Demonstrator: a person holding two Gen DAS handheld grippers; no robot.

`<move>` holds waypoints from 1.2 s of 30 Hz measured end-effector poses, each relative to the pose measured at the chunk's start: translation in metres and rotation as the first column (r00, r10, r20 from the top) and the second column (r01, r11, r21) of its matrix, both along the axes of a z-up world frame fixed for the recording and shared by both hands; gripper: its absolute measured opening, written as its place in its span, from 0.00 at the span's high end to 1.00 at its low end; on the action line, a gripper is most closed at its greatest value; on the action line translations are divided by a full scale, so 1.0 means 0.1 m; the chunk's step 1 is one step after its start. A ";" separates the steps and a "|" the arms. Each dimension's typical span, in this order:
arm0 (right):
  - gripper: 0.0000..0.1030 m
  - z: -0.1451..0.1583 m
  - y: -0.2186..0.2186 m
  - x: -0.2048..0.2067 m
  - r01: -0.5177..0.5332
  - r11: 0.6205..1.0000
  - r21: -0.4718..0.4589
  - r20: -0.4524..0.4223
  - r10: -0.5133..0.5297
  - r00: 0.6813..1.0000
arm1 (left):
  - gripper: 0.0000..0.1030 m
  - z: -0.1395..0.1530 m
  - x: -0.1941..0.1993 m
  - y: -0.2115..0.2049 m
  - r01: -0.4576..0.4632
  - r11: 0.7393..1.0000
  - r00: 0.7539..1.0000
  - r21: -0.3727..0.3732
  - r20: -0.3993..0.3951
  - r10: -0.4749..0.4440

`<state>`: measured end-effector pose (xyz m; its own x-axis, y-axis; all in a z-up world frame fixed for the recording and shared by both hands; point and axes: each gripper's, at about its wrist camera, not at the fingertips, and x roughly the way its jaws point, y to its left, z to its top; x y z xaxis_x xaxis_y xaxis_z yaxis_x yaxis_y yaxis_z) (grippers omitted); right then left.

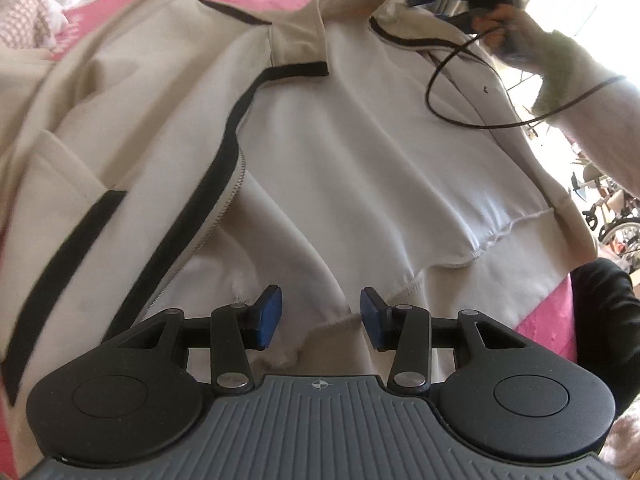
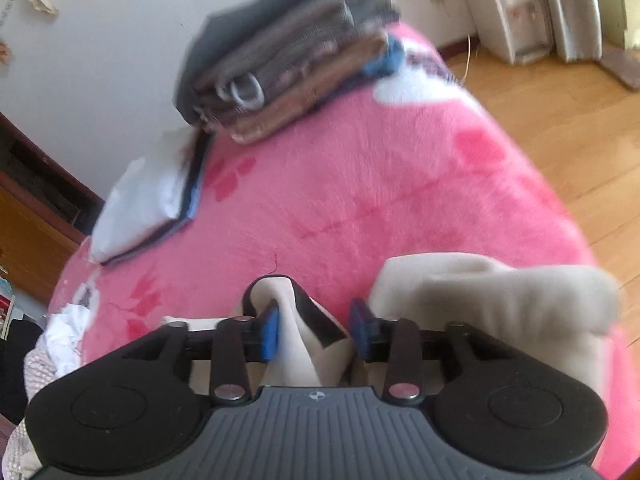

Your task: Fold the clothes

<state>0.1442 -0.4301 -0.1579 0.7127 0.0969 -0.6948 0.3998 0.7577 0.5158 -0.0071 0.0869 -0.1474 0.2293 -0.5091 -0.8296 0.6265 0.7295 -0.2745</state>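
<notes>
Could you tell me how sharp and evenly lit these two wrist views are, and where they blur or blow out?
Left wrist view: the cream jacket is mostly sharp, its near-left trim smeared, the window top right blown out and the edges bent by the fisheye. Right wrist view: softer throughout, with the stack of folded clothes and cream fabric at right streaked by motion; the pink blanket is evenly lit.

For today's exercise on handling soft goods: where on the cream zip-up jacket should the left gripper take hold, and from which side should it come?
Grip the stitched bottom hem of the cream zip-up jacket, probably best from the near edge, coming in low. There the fabric bunches into a raised fold right between the left gripper's open pads, while the rest lies flat on the pink blanket, giving nothing to pinch.
</notes>
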 end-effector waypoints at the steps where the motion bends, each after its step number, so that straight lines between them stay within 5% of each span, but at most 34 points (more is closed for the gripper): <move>1: 0.58 0.12 0.01 -0.12 0.001 1.000 -0.017 0.023 -0.001 1.000 | 0.58 0.02 -0.03 0.02 -0.004 1.000 1.000 0.011 0.015 0.004; 7: 0.56 0.97 0.17 -1.21 -0.129 0.991 -0.025 0.188 0.131 0.973 | 0.58 0.16 -0.27 0.27 -0.048 0.998 0.995 0.050 0.085 0.043; 12: 0.55 1.28 0.88 -2.01 -0.400 0.911 -0.097 0.150 0.411 0.899 | 0.58 0.25 -0.53 0.58 -0.137 0.988 0.986 0.063 0.106 0.130; 17: 0.54 0.97 2.01 -2.57 -0.659 0.720 -0.217 -0.014 0.673 0.740 | 0.57 0.32 -0.92 0.89 -0.260 0.965 0.959 0.047 0.133 0.252; 22: 0.54 0.49 3.14 -3.03 -0.823 0.431 -0.370 -0.204 0.826 0.525 | 0.48 0.33 -1.18 1.15 -0.422 0.902 0.894 0.090 0.205 0.398; 25: 0.54 0.35 3.46 -3.10 -0.837 0.359 -0.413 -0.255 0.837 0.485 | 0.44 0.30 -1.23 1.31 -0.508 0.855 0.844 0.101 0.256 0.471; 28: 0.54 0.38 3.47 -2.97 -0.813 0.434 -0.388 -0.229 0.809 0.541 | 0.43 0.23 -1.17 1.39 -0.549 0.828 0.814 0.115 0.298 0.499; 33: 0.54 0.54 3.06 -2.47 -0.671 0.707 -0.225 -0.059 0.677 0.733 | 0.43 0.10 -1.01 1.29 -0.527 0.838 0.825 0.141 0.323 0.464; 36: 0.54 0.50 2.77 -2.06 -0.551 0.832 -0.065 0.005 0.553 0.833 | 0.43 0.03 -0.98 1.22 -0.502 0.847 0.837 0.175 0.344 0.425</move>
<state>-0.0622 -0.1530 -0.1084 0.5688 0.4386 -0.6958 -0.1053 0.8778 0.4673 -0.1054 0.2089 -0.1442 0.6276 -0.0688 -0.7755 0.2181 0.9717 0.0903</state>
